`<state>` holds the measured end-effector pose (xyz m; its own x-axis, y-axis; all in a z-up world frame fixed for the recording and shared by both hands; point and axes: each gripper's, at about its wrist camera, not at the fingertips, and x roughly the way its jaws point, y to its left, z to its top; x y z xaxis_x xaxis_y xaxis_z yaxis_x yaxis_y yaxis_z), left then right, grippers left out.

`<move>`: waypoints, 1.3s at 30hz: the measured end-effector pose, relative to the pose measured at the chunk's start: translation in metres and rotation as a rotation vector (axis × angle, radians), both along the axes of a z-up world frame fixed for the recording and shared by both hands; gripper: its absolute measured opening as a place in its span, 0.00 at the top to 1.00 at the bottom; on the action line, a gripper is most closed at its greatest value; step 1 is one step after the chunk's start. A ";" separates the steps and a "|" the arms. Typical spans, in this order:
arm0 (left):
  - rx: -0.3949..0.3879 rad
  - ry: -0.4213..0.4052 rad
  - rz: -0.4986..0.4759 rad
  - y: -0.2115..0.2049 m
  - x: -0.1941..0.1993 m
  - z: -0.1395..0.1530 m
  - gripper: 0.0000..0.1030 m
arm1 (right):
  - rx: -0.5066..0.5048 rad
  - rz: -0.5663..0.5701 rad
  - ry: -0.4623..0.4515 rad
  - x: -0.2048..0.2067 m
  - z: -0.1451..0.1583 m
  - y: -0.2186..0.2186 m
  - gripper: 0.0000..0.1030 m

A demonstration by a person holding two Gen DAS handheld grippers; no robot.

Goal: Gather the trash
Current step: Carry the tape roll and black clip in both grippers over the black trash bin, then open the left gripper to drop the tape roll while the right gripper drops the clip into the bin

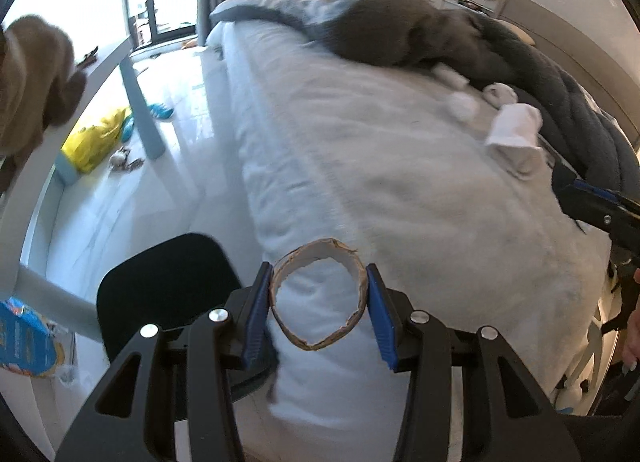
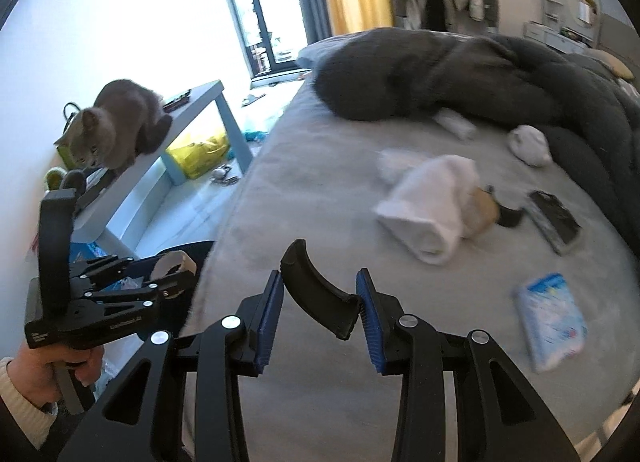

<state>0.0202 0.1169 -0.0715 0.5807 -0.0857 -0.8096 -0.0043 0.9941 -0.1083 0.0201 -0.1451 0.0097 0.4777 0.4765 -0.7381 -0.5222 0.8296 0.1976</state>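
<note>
Left wrist: cardboard ring [image 1: 318,298] squeezed between fingers [image 1: 374,316].

rough cardboard tube [image 1: 318,298]; matt plastic piece [image 2: 320,296]

A grey cat [image 2: 116,121] crouched on a pale blue bench [image 2: 192,109] far left of the jaws. Ahead of them, a dark grey duvet [image 2: 460,73] lay bunched on the bed [image 2: 320,181], a phone [image 2: 554,221] well right.

brown cardboard tube [image 1: 318,298] seen between blue pads [image 1: 378,316]; curved black plastic piece [image 2: 320,296] noted; grey cat [image 2: 116,125], yellow bag [image 2: 198,153], white towel [image 2: 428,207], pale grey bedsheet [image 2: 320,197], blue-white packet [image 2: 550,320] recorded.
</note>
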 end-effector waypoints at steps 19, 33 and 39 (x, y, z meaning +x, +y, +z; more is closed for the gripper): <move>-0.011 0.224 0.131 0.104 -0.014 -0.089 0.53 | -0.011 0.172 0.051 -0.018 -0.015 0.121 0.63; -0.109 0.326 0.215 0.157 -0.029 -0.143 0.52 | -0.052 0.282 0.123 -0.035 -0.049 0.198 0.63; -0.145 0.323 0.197 0.156 -0.033 -0.157 0.29 | -0.089 0.290 0.164 -0.032 -0.073 0.218 0.63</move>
<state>-0.0132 0.2725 -0.2286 0.3148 -0.1250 -0.9409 -0.2499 0.9454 -0.2092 -0.0116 0.0728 -0.0630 0.2036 0.5050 -0.8387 -0.7060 0.6693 0.2316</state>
